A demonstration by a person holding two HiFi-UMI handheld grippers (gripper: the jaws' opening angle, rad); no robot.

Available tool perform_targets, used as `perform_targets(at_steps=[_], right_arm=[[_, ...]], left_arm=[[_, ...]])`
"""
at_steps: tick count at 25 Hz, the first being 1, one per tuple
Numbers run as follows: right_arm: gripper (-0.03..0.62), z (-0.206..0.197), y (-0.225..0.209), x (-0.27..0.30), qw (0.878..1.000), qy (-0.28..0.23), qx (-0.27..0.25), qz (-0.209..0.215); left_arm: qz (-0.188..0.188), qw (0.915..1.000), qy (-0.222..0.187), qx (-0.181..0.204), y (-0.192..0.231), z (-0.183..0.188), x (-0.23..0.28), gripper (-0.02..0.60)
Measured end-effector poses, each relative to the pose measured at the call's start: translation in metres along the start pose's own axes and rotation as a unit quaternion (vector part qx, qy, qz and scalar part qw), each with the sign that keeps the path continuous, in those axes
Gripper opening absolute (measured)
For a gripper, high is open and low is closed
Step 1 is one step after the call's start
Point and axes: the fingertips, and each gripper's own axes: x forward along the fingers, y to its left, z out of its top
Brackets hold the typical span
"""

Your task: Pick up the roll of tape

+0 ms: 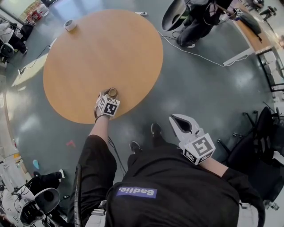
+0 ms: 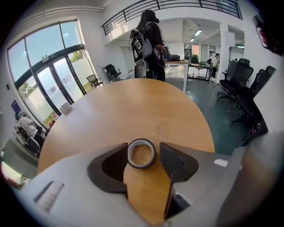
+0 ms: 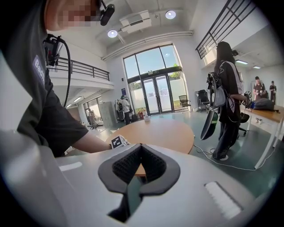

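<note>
A small dark roll of tape lies flat on the round wooden table, close to its near edge. My left gripper reaches down over that edge. In the left gripper view the roll of tape sits between the tips of the left gripper, which is open. The left pad is at the roll's side and a thin gap shows at the right pad. My right gripper hangs off the table over the floor, well to the right. Its jaws meet at the tips with nothing in them.
A white roll-like object stands at the table's far left edge, and a small item at the far edge. A person stands beyond the table, with cables on the floor. Office chairs are at the right.
</note>
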Motion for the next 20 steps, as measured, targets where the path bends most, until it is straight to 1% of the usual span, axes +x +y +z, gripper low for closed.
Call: perform_targets(at_steps=[5, 10, 13, 16, 17, 19, 20], right_arm=[[0.005, -0.008, -0.003, 0.000, 1.000, 0.007, 0.004, -0.004], [0.006, -0.014, -0.007, -0.004, 1.000, 0.011, 0.006, -0.010], [0.006, -0.018, -0.010, -0.005, 1.000, 0.012, 0.009, -0.014], [0.006, -0.021, -0.014, -0.006, 1.000, 0.012, 0.013, -0.017], [0.005, -0.021, -0.015, -0.006, 1.000, 0.011, 0.013, -0.016], [0.005, -0.020, -0.016, -0.008, 1.000, 0.010, 0.011, -0.014], [0.005, -0.019, -0.016, -0.008, 1.000, 0.009, 0.010, -0.013]], left_arm=[[-0.006, 0.9997, 0.012, -0.022, 0.005, -0.009, 0.011, 0.295], [-0.023, 0.9987, 0.028, -0.036, 0.002, -0.013, 0.021, 0.319], [-0.037, 0.9971, 0.035, -0.056, 0.005, -0.016, 0.027, 0.336], [-0.064, 0.9925, 0.044, -0.094, -0.001, -0.022, 0.031, 0.332], [-0.072, 0.9910, 0.045, -0.103, -0.005, -0.023, 0.032, 0.316], [-0.075, 0.9905, 0.044, -0.106, -0.009, -0.022, 0.031, 0.288], [-0.073, 0.9909, 0.044, -0.104, -0.010, -0.021, 0.031, 0.287]])
